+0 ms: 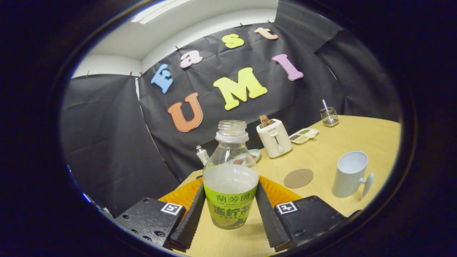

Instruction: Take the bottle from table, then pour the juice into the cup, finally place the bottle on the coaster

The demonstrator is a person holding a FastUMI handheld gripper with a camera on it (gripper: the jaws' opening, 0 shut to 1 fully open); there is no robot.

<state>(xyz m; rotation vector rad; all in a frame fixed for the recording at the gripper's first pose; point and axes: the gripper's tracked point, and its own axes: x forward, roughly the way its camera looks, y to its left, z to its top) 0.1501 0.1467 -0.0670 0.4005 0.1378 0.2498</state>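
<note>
A clear, uncapped bottle (230, 185) with a green label stands upright between my fingers, holding pale juice up to about its shoulder. My gripper (230, 186) is shut on it, one finger pressing each side at label height. I cannot tell whether its base touches the wooden table (342, 142). To the right of the fingers stands a white cup (350, 174) with its handle facing right and its inside hidden from me. A round brown coaster (298, 178) lies flat between the bottle and the cup, a little farther back.
An orange mat (178, 195) lies behind the bottle. Farther back are a white toaster (274, 137), a small plate (251, 155), a little white bottle (202, 154), a snack tray (304, 135) and a wire holder (329, 116). Black cloth walls the table's far side.
</note>
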